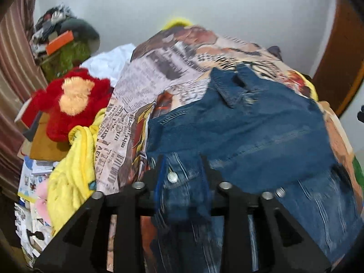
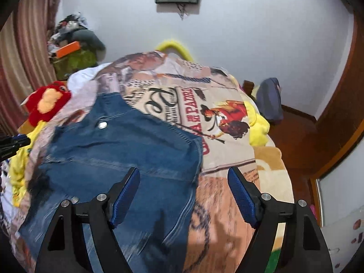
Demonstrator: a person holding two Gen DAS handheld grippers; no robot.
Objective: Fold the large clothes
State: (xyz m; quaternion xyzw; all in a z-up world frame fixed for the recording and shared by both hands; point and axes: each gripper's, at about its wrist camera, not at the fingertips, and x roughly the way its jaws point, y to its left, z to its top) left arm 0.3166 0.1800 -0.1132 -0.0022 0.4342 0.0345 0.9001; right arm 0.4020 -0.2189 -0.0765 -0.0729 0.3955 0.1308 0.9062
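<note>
A blue denim jacket (image 2: 118, 150) is lying spread on the bed, over a printed blanket (image 2: 227, 122) whose flat weave is carrying newspaper-style lettering and a poster figure in red. The denim is looking stiff and ribbed with pale wear streaks, and round metal snap buttons (image 2: 102, 125) are shining on it. It is sitting toward the bed's left side and reaching down to the near edge.

The right tongs (image 2: 184, 195) are standing wide apart above the jacket's right border, their blue textured pads (image 2: 241, 195) pressing on nothing. The left tongs (image 1: 182, 173) are standing partly parted with a fold of denim between the black fingers (motion blur is hiding whether the pads are pressing on it, so I cannot tell).

Off the bed's left edge a fluffy red plush toy (image 1: 68, 100) is resting beside crumpled yellow fleece (image 1: 75, 168), with striped curtains (image 1: 13, 68) hanging behind
</note>
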